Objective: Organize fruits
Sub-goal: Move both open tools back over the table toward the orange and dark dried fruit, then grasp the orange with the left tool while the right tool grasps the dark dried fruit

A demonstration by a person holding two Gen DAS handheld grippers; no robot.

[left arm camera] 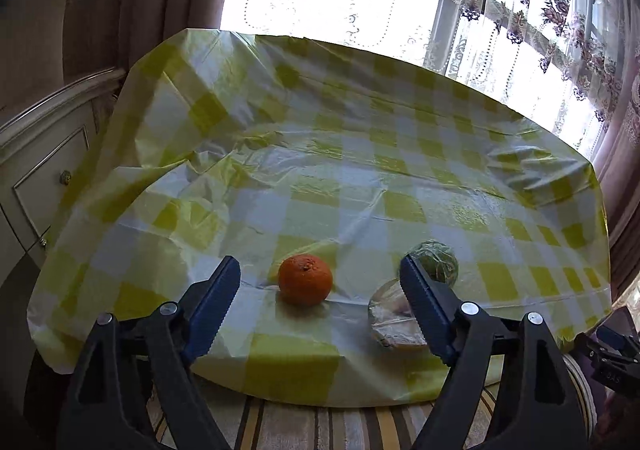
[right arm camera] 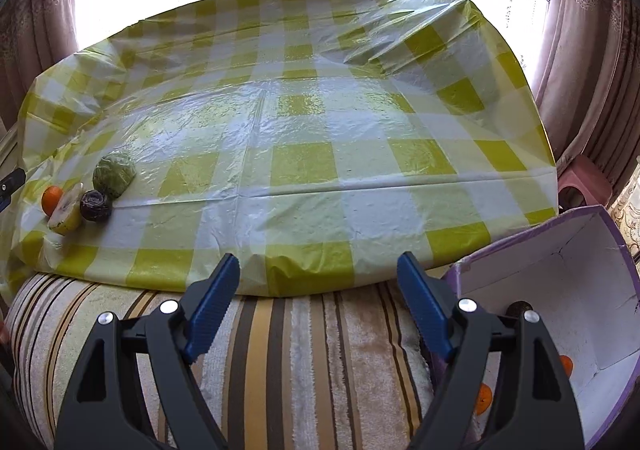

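Centrally, the counter (right arm camera: 304, 138) under a wrinkled yellow-and-white checked plastic cloth fills both views, with a striped cushion (right arm camera: 280, 350) along its near edge and a purple-rimmed cardboard box (right arm camera: 576, 274) at the right corner, holding small orange fruits (right arm camera: 485, 398) and a dark one (right arm camera: 519, 307). Four fruits cluster at the counter's near left corner: a wrapped green fruit (right arm camera: 115, 174), a cut pale half (right arm camera: 66, 210) tilted on its side, a dark wrapped fruit (right arm camera: 96, 205), and an orange (left arm camera: 305, 279), stem end up. Left tongs (left arm camera: 320, 304) gape around the orange without touching it; right tongs (right arm camera: 319, 304) gape, empty, above the cushion.
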